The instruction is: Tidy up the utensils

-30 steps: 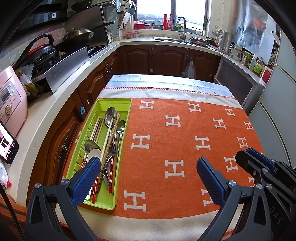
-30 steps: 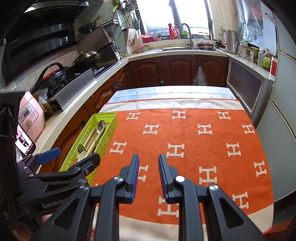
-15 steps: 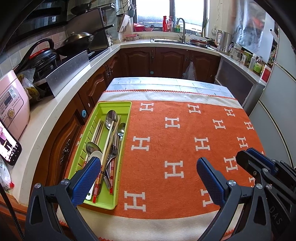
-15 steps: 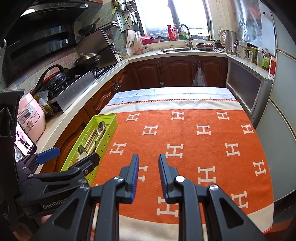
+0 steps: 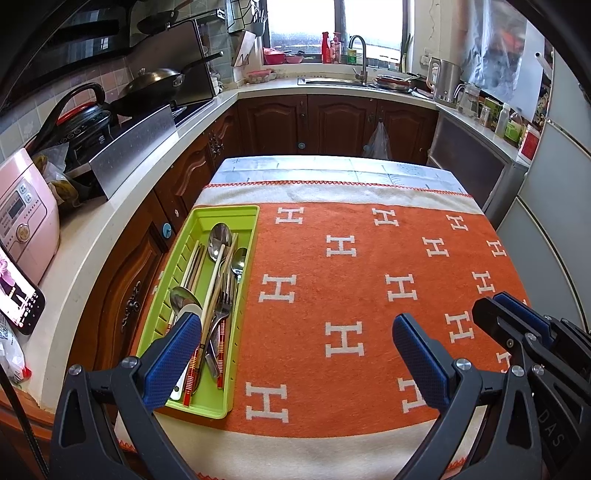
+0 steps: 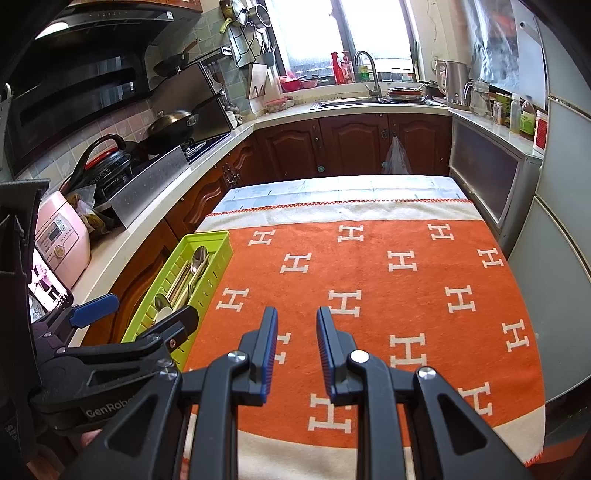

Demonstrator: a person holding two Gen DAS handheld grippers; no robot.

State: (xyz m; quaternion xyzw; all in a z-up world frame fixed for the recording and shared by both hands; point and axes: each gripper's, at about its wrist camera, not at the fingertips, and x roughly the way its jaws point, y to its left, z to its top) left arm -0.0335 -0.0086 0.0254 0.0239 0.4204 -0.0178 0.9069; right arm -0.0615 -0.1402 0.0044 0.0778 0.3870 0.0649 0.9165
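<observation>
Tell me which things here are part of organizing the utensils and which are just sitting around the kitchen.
Part of the job:
- green tray at the table's left edge
- spoons, fork and chopsticks piled in it
- left gripper, fingers wide apart, empty
- right gripper, fingers narrowly apart, empty

Just lying about:
- orange cloth
- pink cooker
- phone
- wok
- kettle

- Daylight pours in through the window at the far wall, and its panes are blown out to white.
- The orange cloth is evenly lit and sharp, with only soft, faint shadows.
- The range hood corner sits dim.
- Fisheye bending curves the counter edges, and black vignette rings both views' corners.
- No motion blur shows anywhere.
</observation>
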